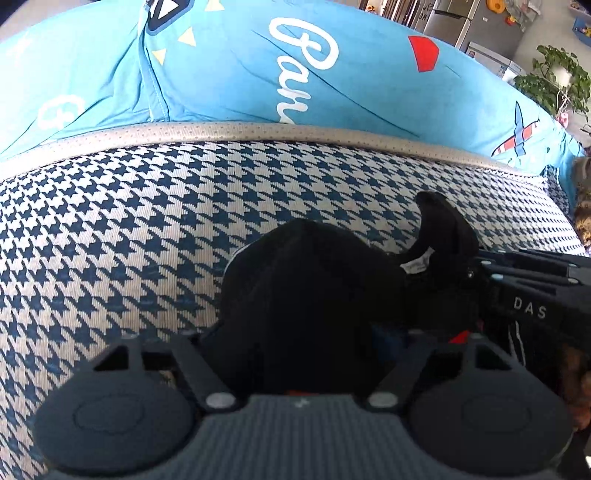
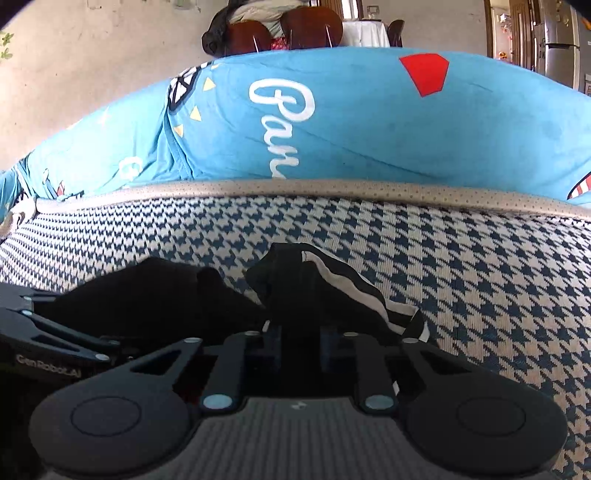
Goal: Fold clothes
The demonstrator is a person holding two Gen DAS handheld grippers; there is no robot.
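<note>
Right jaws: the right gripper (image 2: 300, 341) is clamping a bunch of the black garment (image 2: 314, 291), its fingers drawn close together with the cloth rising between them.
Left jaws: the left gripper (image 1: 301, 354) is sitting with a mound of the same black garment (image 1: 303, 280) filling the space between its fingers; whether the pads are pressing on it cannot be told, since the cloth is hiding the tips.
Garment's place: it is lying crumpled on the houndstooth cover (image 1: 110, 240), near its front edge, between and under the two grippers.
Garment's lie: it is bunched, so its long axis cannot be read with any certainty; a white-striped edge (image 2: 354, 288) is running away from the right jaws toward the right, and a flap with a white tag (image 1: 419, 264) is standing up on the left camera's right side.
In the way: the right gripper is reaching in from the right of the left camera's view (its black linkage is lying against the flap).
Around: a beige dotted border (image 1: 258, 131) is edging the cover, and beyond it a blue printed sheet (image 1: 369, 92) is spreading out.
Farther out: a potted plant (image 1: 554, 81) and a steel refrigerator (image 2: 557, 48) are standing in the background, with wooden chairs (image 2: 310, 27) at a white-clothed table.
Containers: nothing of the kind is showing.
</note>
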